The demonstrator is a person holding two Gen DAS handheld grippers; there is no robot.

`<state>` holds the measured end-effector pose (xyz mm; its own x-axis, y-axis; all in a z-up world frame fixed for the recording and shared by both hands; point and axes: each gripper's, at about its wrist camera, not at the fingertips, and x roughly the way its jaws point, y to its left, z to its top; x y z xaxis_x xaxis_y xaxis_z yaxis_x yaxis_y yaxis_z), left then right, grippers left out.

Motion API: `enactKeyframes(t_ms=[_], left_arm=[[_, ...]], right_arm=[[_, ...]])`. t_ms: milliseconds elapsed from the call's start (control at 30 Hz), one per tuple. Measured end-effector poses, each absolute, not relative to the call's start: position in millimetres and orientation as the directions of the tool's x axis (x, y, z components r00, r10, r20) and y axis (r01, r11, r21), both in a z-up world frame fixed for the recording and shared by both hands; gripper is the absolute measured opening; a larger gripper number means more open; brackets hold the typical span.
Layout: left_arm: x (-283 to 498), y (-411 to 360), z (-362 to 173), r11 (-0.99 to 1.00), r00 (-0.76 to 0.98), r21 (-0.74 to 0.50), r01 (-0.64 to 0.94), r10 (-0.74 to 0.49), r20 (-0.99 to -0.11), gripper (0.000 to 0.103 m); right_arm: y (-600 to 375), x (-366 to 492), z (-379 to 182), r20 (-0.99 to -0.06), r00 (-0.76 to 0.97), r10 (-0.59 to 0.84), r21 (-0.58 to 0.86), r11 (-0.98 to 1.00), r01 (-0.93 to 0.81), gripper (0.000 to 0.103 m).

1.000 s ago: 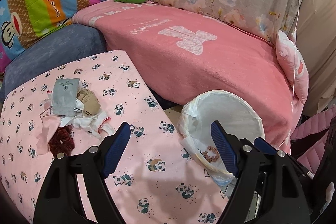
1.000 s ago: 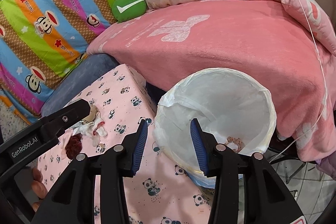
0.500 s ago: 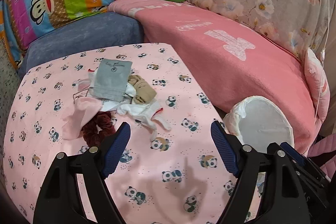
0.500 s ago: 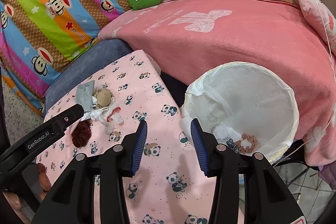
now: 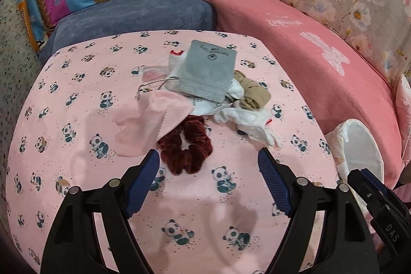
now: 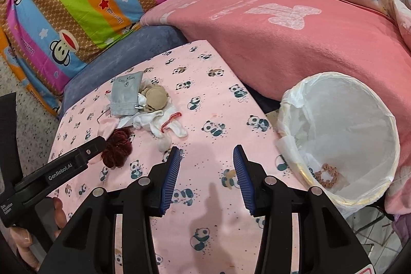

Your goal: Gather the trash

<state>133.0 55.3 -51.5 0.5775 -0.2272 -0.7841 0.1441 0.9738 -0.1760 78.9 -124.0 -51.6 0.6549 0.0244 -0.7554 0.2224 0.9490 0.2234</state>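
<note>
You had the left gripper (image 5: 208, 161) spread wide with nothing between its pads, hanging just short of the dark red scrunchie (image 5: 186, 147) that lay at the near edge of the heap on the panda-print cloth (image 5: 77, 171). The main risk, as I judge it, was a mixed grab: the pink cloth scrap (image 5: 151, 117) overlapped the scrunchie's far side, and the white fabric pieces (image 5: 246, 122) lay just beside it, so a wide closure could have pinched two things at once or dragged the heap along. The grey pouch (image 5: 208, 68) rested on top of the pile, with the beige bundle (image 5: 253, 93) against its right edge, and pulling from underneath could have tipped them off. The scrunchie is soft and likely to squash, so a shallow bite might have slipped off it. Your right gripper (image 6: 206, 166) stood partly open and empty over bare cloth, between the heap and the white lined bin (image 6: 359, 199), which sat off the table's right edge against the pink blanket (image 6: 308, 48) and already held a patterned scrunchie (image 6: 327, 175). With both tools close together, a crossing reach could have knocked one against the other. Both grippers angled steeply down at the table from the near side, the left one aimed at the heap, the right one beside it nearer the bin.
</note>
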Motion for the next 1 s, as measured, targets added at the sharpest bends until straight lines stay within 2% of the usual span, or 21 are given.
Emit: enactKeyframes(t_ms=[333, 733, 767, 833, 900, 933, 1000], left_arm=[[167, 115, -66, 0.988, 0.574, -0.151, 0.029, -0.14, -0.807, 0.075], [217, 121, -84, 0.972, 0.544, -0.231, 0.051, -0.221, -0.81, 0.075], [218, 119, -87, 0.972, 0.539, -0.228, 0.054, -0.221, -0.813, 0.075], [221, 116, -94, 0.97, 0.524, -0.234, 0.06, -0.23, -0.82, 0.068], [222, 116, -101, 0.966, 0.496, -0.251, 0.065, -0.25, -0.832, 0.051], [221, 117, -104, 0.96, 0.484, -0.271, 0.064, -0.267, -0.833, 0.048], [214, 119, -105, 0.953, 0.482, -0.295, 0.069, -0.29, -0.826, 0.036]], right_arm=[[-54, 139, -81, -0.777, 0.615, 0.132, 0.239, 0.966, 0.096, 0.044], [0, 200, -121, -0.812, 0.54, 0.222, 0.283, 0.959, 0.03, 0.044], [2, 203, -125, -0.816, 0.53, 0.231, 0.29, 0.957, 0.03, 0.042], [4, 205, -131, -0.823, 0.514, 0.241, 0.294, 0.955, 0.023, 0.037], [3, 205, -134, -0.82, 0.513, 0.254, 0.303, 0.953, 0.013, 0.032], [4, 203, -135, -0.819, 0.512, 0.26, 0.306, 0.952, 0.005, 0.028], [3, 202, -137, -0.817, 0.507, 0.274, 0.317, 0.948, -0.001, 0.022]])
